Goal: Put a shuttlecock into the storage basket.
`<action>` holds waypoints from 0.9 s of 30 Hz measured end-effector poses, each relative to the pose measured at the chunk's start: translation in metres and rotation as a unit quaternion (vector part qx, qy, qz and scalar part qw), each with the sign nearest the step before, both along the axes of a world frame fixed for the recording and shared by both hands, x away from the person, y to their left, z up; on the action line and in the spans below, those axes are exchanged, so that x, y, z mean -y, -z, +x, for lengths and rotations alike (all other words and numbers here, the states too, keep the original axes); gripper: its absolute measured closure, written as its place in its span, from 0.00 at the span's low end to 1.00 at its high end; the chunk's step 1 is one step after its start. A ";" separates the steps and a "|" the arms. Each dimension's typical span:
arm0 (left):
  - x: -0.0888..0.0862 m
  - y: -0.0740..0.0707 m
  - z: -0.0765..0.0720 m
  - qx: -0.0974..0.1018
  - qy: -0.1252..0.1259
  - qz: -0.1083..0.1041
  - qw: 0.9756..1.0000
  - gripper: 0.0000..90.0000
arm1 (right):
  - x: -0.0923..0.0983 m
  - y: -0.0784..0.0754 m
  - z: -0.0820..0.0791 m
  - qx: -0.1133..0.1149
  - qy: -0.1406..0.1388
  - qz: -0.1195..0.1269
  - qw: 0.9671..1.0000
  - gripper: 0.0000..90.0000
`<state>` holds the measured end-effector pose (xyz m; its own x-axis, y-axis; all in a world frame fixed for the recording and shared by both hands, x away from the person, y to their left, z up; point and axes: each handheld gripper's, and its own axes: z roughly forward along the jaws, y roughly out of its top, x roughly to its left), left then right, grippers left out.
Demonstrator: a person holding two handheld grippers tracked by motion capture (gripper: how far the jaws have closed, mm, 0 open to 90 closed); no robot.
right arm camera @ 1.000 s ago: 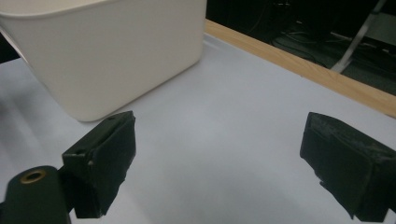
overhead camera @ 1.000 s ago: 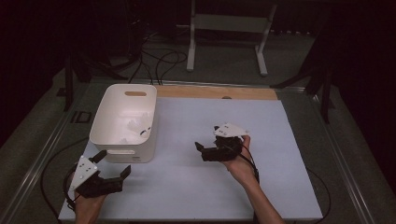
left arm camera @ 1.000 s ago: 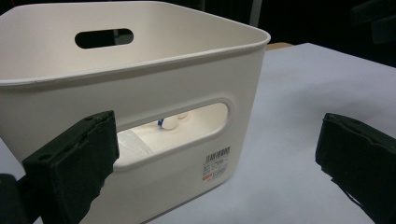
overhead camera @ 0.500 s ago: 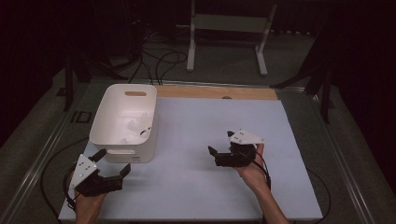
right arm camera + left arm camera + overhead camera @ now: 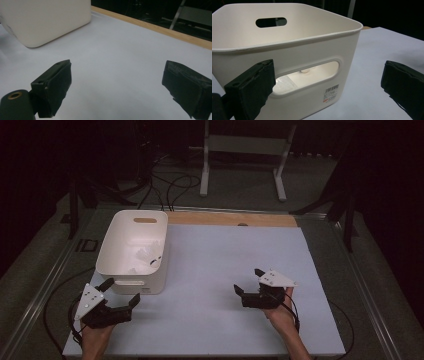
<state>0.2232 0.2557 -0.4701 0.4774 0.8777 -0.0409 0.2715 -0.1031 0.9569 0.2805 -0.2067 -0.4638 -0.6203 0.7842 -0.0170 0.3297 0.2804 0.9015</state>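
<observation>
Bin [image 5: 135,251] sits on the white table sheet [image 5: 220,270], far-left part, long side running away from the person. High view gives the layout: pale, crumpled-looking bits lie on the bin floor, too small to identify, and a slot handle is cut in its far wall. Left gripper view adds what the high view can't: the near end wall has a rounded oblong cutout, a small barcode sticker [image 5: 331,92] sits below it to the right, and through the cutout a bit of pale content shows, unclear what. Right gripper view catches a rounded lower corner of the bin [image 5: 45,20] up left, plus the wooden strip [image 5: 150,26] along the sheet's far edge.

Left gripper [image 5: 120,292] is just in front of the bin's near end, close to it, jaws wide apart, nothing between them. Right gripper [image 5: 247,282] is well apart from the bin, over bare sheet right of centre, jaws also spread wide and empty.

Bin: smooth matte off-white plastic, rounded corners, rolled rim. Jaw pads: black, rubbery, slightly rough, edges worn. Sheet: flat, matte.
</observation>
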 end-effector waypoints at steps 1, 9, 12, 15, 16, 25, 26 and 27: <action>0.000 0.000 0.000 0.001 0.000 -0.001 1.000 0.00 | 0.002 0.000 -0.001 0.002 0.001 0.001 1.000 0.10; 0.001 0.000 0.003 0.003 0.002 -0.007 1.000 0.00 | 0.022 -0.001 -0.008 0.031 0.026 0.022 0.999 0.10; 0.001 0.000 0.003 0.004 0.002 -0.009 1.000 0.00 | 0.026 0.000 -0.010 0.036 0.029 0.026 0.999 0.10; 0.002 0.000 0.003 0.007 0.002 -0.009 1.000 0.00 | 0.032 0.000 -0.016 0.048 0.034 0.034 0.998 0.10; 0.002 0.001 0.003 0.007 0.002 -0.009 1.000 0.00 | 0.033 0.000 -0.017 0.050 0.035 0.036 0.997 0.10; 0.004 0.002 0.003 0.005 0.002 -0.006 1.000 0.00 | 0.038 -0.003 -0.022 0.063 0.043 0.047 0.996 0.10; 0.004 0.002 0.003 0.004 0.002 -0.007 1.000 0.00 | 0.038 -0.003 -0.022 0.063 0.043 0.047 0.996 0.10; 0.004 0.002 0.003 0.004 0.002 -0.007 1.000 0.00 | 0.038 -0.003 -0.022 0.064 0.044 0.047 0.996 0.10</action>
<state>0.2260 0.2515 -0.4726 0.4813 0.8752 -0.0486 0.2637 -0.0916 0.9603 0.2588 -0.2443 -0.4611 -0.5474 0.8367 -0.0154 0.2301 0.1681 0.9585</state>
